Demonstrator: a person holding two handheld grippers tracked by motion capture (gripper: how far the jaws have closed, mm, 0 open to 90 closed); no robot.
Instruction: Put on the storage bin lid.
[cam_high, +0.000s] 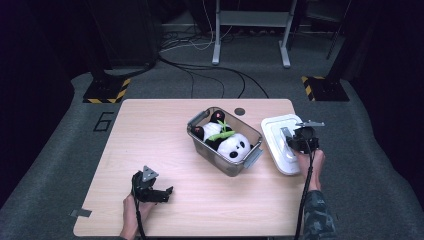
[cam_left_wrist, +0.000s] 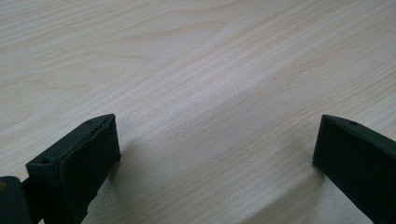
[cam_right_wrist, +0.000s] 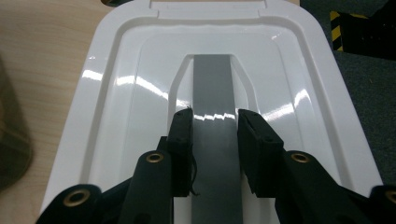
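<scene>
L gripper (cam_high: 161, 193): nearest, lay low on the table (cam_high: 150, 130) near the front-left edge; jaws stood wide apart w/ bare wood between them; prob. parked there to leave the box area free.
R gripper (cam_right_wrist: 214, 135): over the table's right edge, jaws clamped on the grey handle (cam_right_wrist: 212, 84) of the lid; grip sat on the handle's middle, likely so the lid would hang level when carried.
Lid (cam_high: 280, 131): white, right of the box, partly overhanging the table edge; looked set aside for filling the box.
Box (cam_high: 199, 135): clear plastic, mid-table, open-topped; grey latches swung out.
Panda (cam_high: 235, 146): plush toy lying inside the box, w/ a green sprig (cam_high: 221, 132) on it; seemed packed & ready for closing.
</scene>
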